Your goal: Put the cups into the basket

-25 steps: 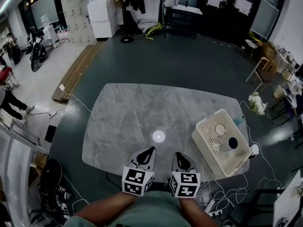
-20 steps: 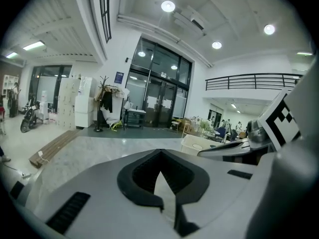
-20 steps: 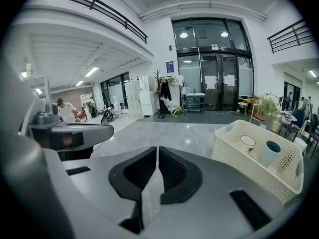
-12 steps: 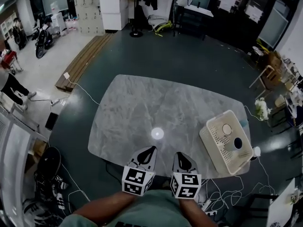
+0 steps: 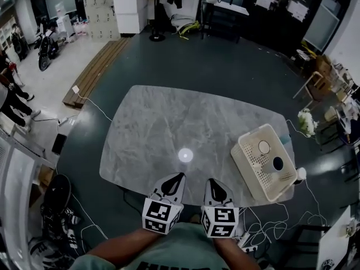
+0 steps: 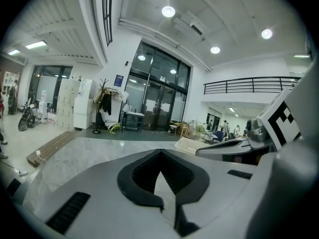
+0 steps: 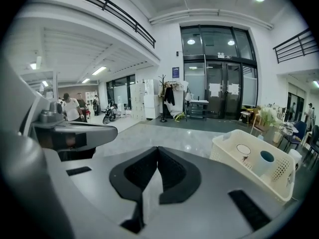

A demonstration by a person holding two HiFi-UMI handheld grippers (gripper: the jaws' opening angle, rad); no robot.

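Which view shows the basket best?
Right gripper view: the basket is close, with its wall and a cup inside clear. Head view shows it small, from above. Left gripper view catches only a sliver of it.

Grey marble table (image 5: 169, 122), cream basket (image 5: 247, 165) on it

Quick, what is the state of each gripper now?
Left gripper: closed, holding nothing.
Right gripper: closed, holding nothing.
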